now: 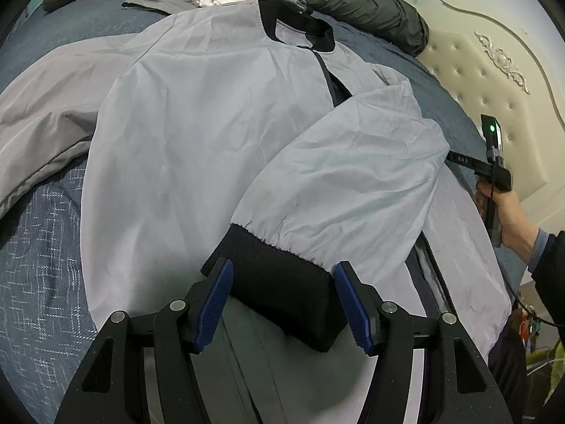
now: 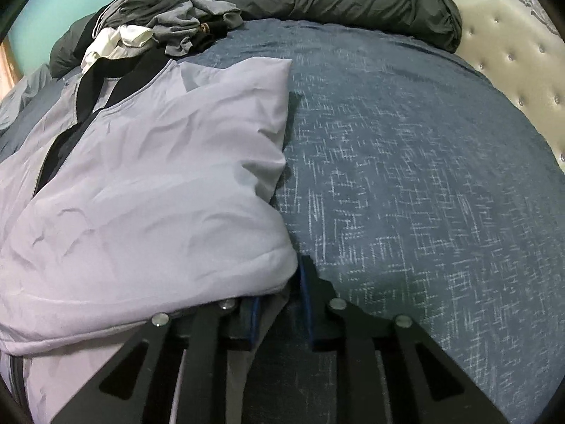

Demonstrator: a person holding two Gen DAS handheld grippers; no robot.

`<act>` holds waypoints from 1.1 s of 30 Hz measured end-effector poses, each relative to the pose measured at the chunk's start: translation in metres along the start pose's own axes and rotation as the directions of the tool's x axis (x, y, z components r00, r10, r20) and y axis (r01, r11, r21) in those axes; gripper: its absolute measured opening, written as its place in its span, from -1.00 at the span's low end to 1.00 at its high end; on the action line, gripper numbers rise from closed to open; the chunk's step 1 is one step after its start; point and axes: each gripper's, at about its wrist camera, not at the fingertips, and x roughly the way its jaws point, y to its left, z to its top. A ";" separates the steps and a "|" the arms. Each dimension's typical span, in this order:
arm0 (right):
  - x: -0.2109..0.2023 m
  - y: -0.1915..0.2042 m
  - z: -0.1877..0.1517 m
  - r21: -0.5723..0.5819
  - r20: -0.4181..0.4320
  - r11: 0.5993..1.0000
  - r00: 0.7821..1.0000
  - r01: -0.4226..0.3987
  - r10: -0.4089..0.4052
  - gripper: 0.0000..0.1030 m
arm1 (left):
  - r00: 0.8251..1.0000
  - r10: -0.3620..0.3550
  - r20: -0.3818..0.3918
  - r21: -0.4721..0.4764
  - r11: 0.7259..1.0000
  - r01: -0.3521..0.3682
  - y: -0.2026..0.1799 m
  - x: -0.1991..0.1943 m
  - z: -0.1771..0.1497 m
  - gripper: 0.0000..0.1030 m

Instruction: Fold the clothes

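Jacket (image 1: 197, 134) hides the right gripper (image 2: 282, 304) tips, grip unclear; left gripper (image 1: 282, 304) gapes around the cuff (image 1: 282, 289).

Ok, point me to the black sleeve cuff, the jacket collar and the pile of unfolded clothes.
black sleeve cuff (image 1: 282, 282), left wrist view, middle of the ribbed band.
jacket collar (image 1: 317, 33), left wrist view, black neck band.
pile of unfolded clothes (image 2: 169, 24), right wrist view, grey garment on top.

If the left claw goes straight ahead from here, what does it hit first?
The black cuff of the jacket sleeve. It already sits between the open left claw pads, so any push forward likely meets it at once, though depth is unclear.
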 end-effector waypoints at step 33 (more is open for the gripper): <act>-0.065 -0.008 0.029 0.128 0.061 0.985 0.992 -0.117 0.110 -0.15 | 0.994 -0.080 -0.078 -0.083 0.994 0.073 0.035 0.000 0.022 -0.08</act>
